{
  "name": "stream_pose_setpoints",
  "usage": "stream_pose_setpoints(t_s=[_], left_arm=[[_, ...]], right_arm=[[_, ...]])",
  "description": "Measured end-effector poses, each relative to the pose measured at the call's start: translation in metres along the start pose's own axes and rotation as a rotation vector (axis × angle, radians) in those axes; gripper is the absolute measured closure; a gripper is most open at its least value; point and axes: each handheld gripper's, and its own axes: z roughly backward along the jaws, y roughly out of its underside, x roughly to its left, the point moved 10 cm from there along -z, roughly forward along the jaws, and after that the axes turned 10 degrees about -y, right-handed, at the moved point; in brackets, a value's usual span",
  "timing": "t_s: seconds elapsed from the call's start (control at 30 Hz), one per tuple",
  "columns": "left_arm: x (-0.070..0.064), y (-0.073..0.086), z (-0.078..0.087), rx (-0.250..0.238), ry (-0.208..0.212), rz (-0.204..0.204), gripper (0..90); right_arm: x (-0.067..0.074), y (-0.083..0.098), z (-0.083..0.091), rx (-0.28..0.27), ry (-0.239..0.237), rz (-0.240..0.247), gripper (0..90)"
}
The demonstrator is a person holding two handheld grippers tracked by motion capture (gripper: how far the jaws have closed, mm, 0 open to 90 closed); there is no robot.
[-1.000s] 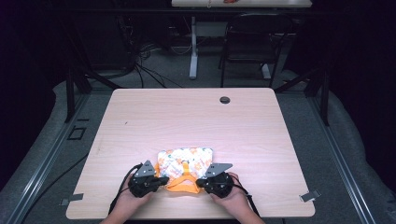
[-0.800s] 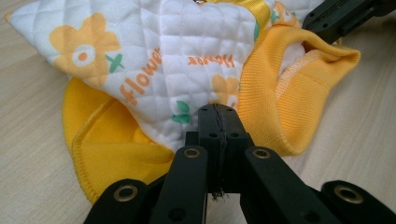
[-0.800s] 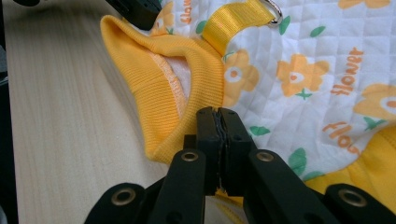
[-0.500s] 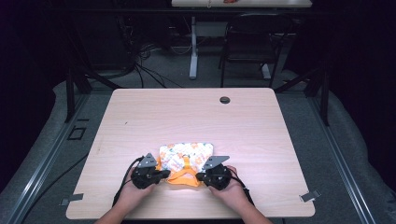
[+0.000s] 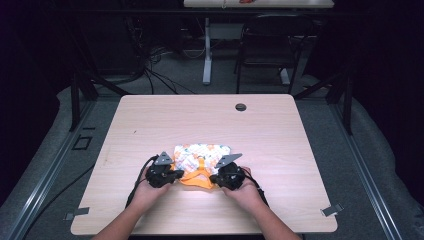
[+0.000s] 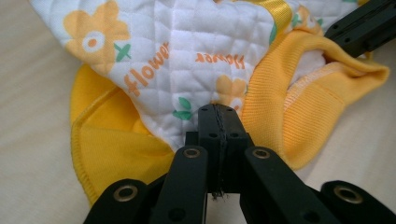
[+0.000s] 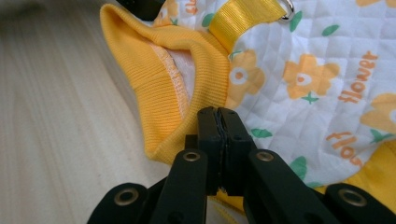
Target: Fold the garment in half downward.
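Note:
A small quilted garment point(image 5: 202, 156), white with orange flowers and the word "flower", has yellow ribbed trim point(image 5: 196, 180) and lies on the wooden table point(image 5: 280, 145) near the person's edge. My left gripper point(image 5: 179, 175) is shut on its left side; in the left gripper view the closed jaws pinch the quilted edge point(image 6: 205, 70) beside the yellow rib point(image 6: 112, 149). My right gripper point(image 5: 213, 178) is shut on the right side; in the right gripper view its jaws pinch the fabric where the yellow collar point(image 7: 163, 93) meets the quilt point(image 7: 299, 93). A yellow strap with a metal ring point(image 7: 247, 14) crosses the top.
A dark grommet hole point(image 5: 240, 107) sits near the table's far edge. Beyond the table stand a chair point(image 5: 265, 45) and a desk leg point(image 5: 207, 50), with cables on the floor point(image 5: 150, 70). Bare tabletop stretches ahead and to both sides.
Both grippers have moved away from the person across the table, carrying the garment with them. Both stayed shut on it.

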Motion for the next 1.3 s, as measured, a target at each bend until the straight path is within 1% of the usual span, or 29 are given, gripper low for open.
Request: stream_pose_setpoints(t_s=[0.1, 0.13, 0.23, 0.3, 0.37, 0.43, 0.5, 0.57, 0.6, 0.7, 0.73, 0.8, 0.83, 0.87, 0.9, 0.97, 1.03, 1.07, 1.1, 1.13, 1.17, 1.23, 1.27, 1.3], left_arm=[[0.006, -0.004, -0.004, 0.010, 0.008, 0.018, 89.9], [0.007, -0.005, -0.006, 0.008, 0.007, 0.030, 89.9], [0.012, -0.009, -0.010, 0.000, 0.000, 0.049, 89.9], [0.014, -0.010, -0.012, -0.008, 0.008, 0.079, 89.9], [0.017, -0.011, -0.013, -0.016, 0.009, 0.092, 89.9], [0.017, -0.011, -0.013, -0.018, 0.011, 0.102, 90.0], [0.017, -0.011, -0.013, -0.017, 0.012, 0.091, 89.9], [0.017, -0.011, -0.013, -0.018, 0.011, 0.101, 89.9], [0.017, -0.011, -0.012, -0.009, 0.019, 0.103, 89.9], [0.016, -0.011, -0.012, -0.007, 0.007, 0.094, 89.9], [0.016, -0.011, -0.012, -0.009, -0.004, 0.093, 89.8], [0.016, -0.012, -0.011, -0.004, 0.000, 0.101, 89.6], [0.016, -0.013, -0.011, -0.007, -0.007, 0.108, 89.3], [0.017, -0.014, -0.010, -0.010, -0.016, 0.102, 87.9], [0.017, -0.015, -0.008, -0.015, -0.017, 0.106, 86.9], [0.017, -0.019, -0.004, -0.027, -0.013, 0.112, 85.7], [0.018, -0.024, 0.001, -0.037, -0.017, 0.108, 84.5], [0.018, -0.028, 0.005, -0.044, -0.016, 0.105, 83.1], [0.018, -0.032, 0.009, -0.054, -0.010, 0.103, 81.7], [0.017, -0.036, 0.015, -0.067, -0.005, 0.110, 79.6], [0.017, -0.037, 0.018, -0.070, -0.005, 0.106, 77.4], [0.017, -0.041, 0.026, -0.081, -0.016, 0.079, 73.9], [0.017, -0.042, 0.030, -0.089, -0.021, 0.079, 72.0], [0.017, -0.043, 0.034, -0.093, -0.024, 0.077, 69.9]], right_arm=[[-0.008, -0.005, -0.002, 0.009, -0.001, -0.003, 88.4], [-0.011, -0.006, -0.003, 0.010, -0.002, -0.002, 88.5], [-0.020, -0.011, -0.004, 0.009, 0.011, -0.004, 88.5], [-0.025, -0.013, -0.005, -0.004, 0.012, -0.022, 88.5], [-0.030, -0.015, -0.006, -0.017, 0.005, -0.041, 88.5], [-0.031, -0.016, -0.006, -0.024, 0.008, -0.044, 88.5], [-0.031, -0.016, -0.007, -0.024, 0.015, -0.034, 88.5], [-0.030, -0.015, -0.006, -0.015, 0.020, -0.031, 88.4], [-0.030, -0.015, -0.006, -0.016, 0.021, -0.033, 88.4], [-0.030, -0.016, -0.006, -0.017, 0.027, -0.036, 88.1], [-0.030, -0.016, -0.006, -0.018, 0.029, -0.029, 87.8], [-0.030, -0.017, -0.005, -0.014, 0.040, -0.035, 87.4], [-0.029, -0.017, -0.005, -0.010, 0.044, -0.037, 87.6], [-0.029, -0.018, -0.004, -0.005, 0.043, -0.036, 87.9], [-0.028, -0.020, -0.003, -0.019, 0.048, -0.047, 87.7], [-0.028, -0.024, 0.001, -0.027, 0.043, -0.045, 87.1], [-0.027, -0.030, 0.006, -0.050, 0.056, -0.037, 85.3], [-0.026, -0.033, 0.010, -0.065, 0.056, -0.041, 83.8], [-0.025, -0.036, 0.013, -0.082, 0.055, -0.041, 82.9], [-0.023, -0.038, 0.018, -0.094, 0.058, -0.036, 80.9], [-0.022, -0.041, 0.024, -0.102, 0.077, -0.029, 78.2], [-0.020, -0.043, 0.033, -0.112, 0.099, -0.007, 73.5], [-0.018, -0.044, 0.038, -0.121, 0.104, 0.001, 71.1], [-0.018, -0.045, 0.043, -0.131, 0.120, 0.009, 68.6]])
